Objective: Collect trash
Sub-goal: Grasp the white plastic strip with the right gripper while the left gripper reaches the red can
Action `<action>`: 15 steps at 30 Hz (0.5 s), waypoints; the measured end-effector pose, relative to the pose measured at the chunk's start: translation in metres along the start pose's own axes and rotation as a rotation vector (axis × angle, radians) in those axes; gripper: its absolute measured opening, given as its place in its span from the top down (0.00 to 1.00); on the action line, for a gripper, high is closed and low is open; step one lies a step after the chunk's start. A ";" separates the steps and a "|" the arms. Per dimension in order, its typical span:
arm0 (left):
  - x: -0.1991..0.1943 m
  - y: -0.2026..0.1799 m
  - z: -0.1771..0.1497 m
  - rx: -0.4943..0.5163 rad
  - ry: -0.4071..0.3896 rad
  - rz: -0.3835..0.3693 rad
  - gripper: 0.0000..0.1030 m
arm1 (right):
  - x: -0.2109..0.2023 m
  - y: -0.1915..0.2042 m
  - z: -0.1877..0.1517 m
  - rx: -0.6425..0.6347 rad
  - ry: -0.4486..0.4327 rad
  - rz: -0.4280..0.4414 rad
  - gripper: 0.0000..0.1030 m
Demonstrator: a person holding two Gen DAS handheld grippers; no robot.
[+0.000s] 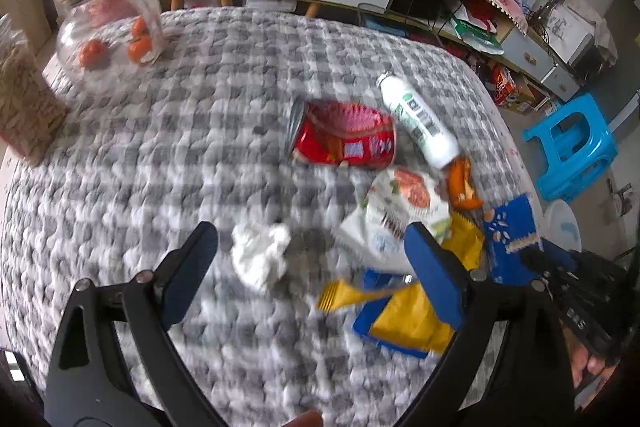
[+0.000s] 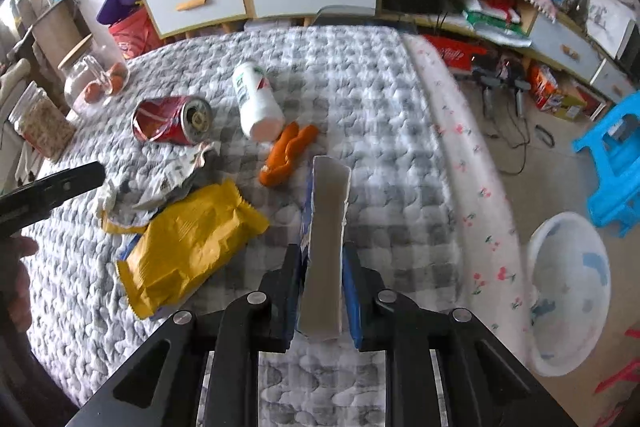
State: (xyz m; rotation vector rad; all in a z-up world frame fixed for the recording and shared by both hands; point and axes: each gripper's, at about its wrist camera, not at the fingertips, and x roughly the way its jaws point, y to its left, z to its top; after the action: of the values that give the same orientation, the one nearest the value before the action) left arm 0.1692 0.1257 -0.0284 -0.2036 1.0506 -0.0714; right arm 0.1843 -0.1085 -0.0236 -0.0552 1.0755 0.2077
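the cloth (image 2: 360, 99) on the table has a grey and white check pattern. the can (image 2: 172, 121) is red with a silver end. the bottle (image 2: 256, 99) is white with green marks and a black barcode. the peel (image 2: 286, 153) is orange. the bag (image 2: 192, 243) is yellow. the box (image 2: 326, 247) is blue outside and pale grey inside. the tissue (image 1: 260, 255) is white. the fork (image 1: 340, 297) is yellow. the stool (image 2: 612, 159) is bright blue. the bin (image 2: 568, 295) is white with blue spots.
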 end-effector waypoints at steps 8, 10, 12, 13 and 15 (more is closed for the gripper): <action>0.028 -0.028 0.020 0.036 -0.045 0.034 0.09 | -0.011 -0.022 0.007 0.053 -0.047 -0.006 0.82; 0.038 -0.031 0.025 0.022 -0.050 0.046 0.09 | -0.011 -0.028 0.009 0.065 -0.048 -0.009 0.82; 0.044 -0.032 0.027 0.008 -0.062 0.054 0.09 | -0.011 -0.033 0.009 0.077 -0.049 -0.010 0.82; 0.047 -0.032 0.028 0.001 -0.068 0.056 0.09 | -0.011 -0.035 0.009 0.083 -0.050 -0.009 0.82; 0.053 -0.031 0.029 -0.006 -0.073 0.053 0.09 | -0.010 -0.039 0.010 0.092 -0.050 -0.008 0.82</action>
State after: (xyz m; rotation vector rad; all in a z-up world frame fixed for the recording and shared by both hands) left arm 0.2219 0.0906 -0.0533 -0.1822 0.9827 -0.0126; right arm 0.1957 -0.1463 -0.0125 0.0286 1.0338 0.1511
